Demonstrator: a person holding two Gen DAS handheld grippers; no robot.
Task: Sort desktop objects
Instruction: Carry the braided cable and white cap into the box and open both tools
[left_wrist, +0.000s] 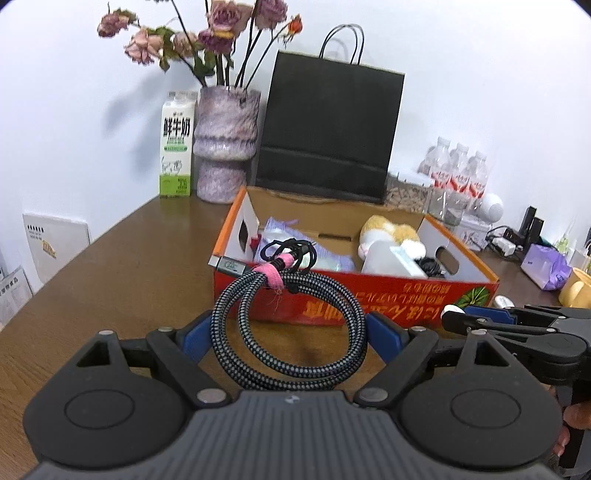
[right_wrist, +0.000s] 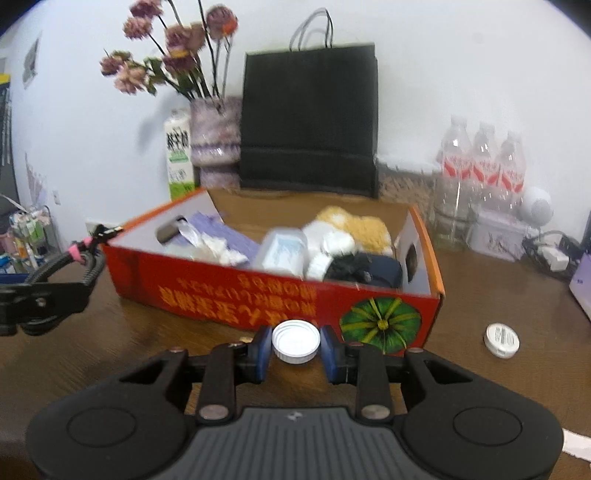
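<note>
Right wrist view shows the brown table (right_wrist: 129, 332) carrying the red cardboard box (right_wrist: 258, 295), which lies at twelve o'clock from both claws, long axis running nine to three, its top open and already crowded with a plush toy (right_wrist: 354, 229) and packets. The coiled braided cable (left_wrist: 288, 332) sits upright between the wide-spread pads of the left gripper (left_wrist: 288, 336), its pink tie (left_wrist: 275, 271) at twelve o'clock, level with the box's near wall; the pads appear to press the coil's sides. The right gripper (right_wrist: 295, 349) is clamped on a white bottle cap (right_wrist: 295, 341), just short of the box's front wall. Each load likely must rise over that near rim. A second white cap (right_wrist: 501, 339) lies on bare table at three o'clock, nearer the right hand.
</note>
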